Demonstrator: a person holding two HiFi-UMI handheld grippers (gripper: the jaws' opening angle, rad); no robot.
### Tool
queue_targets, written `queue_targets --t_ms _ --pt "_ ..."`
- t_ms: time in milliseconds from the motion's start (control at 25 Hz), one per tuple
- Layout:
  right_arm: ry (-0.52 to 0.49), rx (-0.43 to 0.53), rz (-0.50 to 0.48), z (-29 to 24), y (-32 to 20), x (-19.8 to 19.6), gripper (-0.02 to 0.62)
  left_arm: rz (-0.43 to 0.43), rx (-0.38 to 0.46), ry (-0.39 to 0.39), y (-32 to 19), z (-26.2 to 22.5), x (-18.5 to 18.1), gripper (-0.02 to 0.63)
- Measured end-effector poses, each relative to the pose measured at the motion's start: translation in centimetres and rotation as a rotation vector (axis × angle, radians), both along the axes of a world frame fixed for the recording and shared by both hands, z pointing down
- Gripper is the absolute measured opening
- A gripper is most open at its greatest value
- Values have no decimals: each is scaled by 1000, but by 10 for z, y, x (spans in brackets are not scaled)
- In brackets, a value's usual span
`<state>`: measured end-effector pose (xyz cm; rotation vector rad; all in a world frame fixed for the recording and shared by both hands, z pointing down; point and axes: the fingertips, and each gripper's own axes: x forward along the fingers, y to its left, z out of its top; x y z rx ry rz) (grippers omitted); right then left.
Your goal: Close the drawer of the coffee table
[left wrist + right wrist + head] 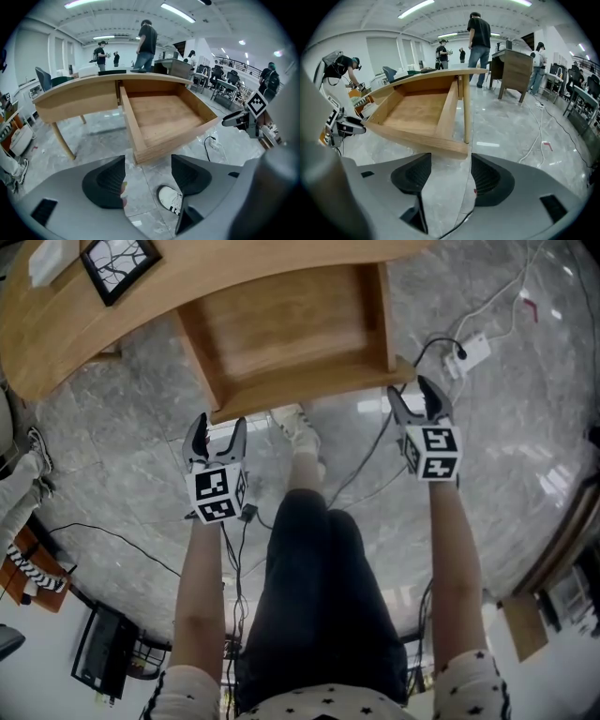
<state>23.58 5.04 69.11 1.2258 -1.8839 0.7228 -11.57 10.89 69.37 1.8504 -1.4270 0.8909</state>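
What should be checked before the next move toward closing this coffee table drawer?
1. Drawer pulled out, nothing inside: ok.
2. Left gripper jaws apart, nothing between them: ok.
3. Right gripper jaws apart, nothing between them: ok.
4. Contact with the drawer front: not ok, both stop short of it.
5. Space under the tabletop free for the drawer: cannot tell.
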Motion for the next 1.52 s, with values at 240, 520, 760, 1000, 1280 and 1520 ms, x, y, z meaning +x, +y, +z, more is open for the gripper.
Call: queue_targets --t_ms 240,520,760,1000,1280,1520 --pt "0 -8 -30 7 -10 -9 259 15 1 13 -8 6 6 302" --pt "20 -12 -26 9 -9 -7 259 28 -7 21 -9 4 12 301" --pt "23 -22 -21 8 -9 -8 259 19 -28 23 -9 4 11 301" --pt "48 -44 -15 9 -7 -5 259 15 -65 26 -9 5 11 299" --pt "52 -61 -15 5 -8 -5 258 10 -88 27 -9 0 11 299" --pt "57 -66 -15 -4 -10 -5 259 8 -100 30 -10 -9 10 299"
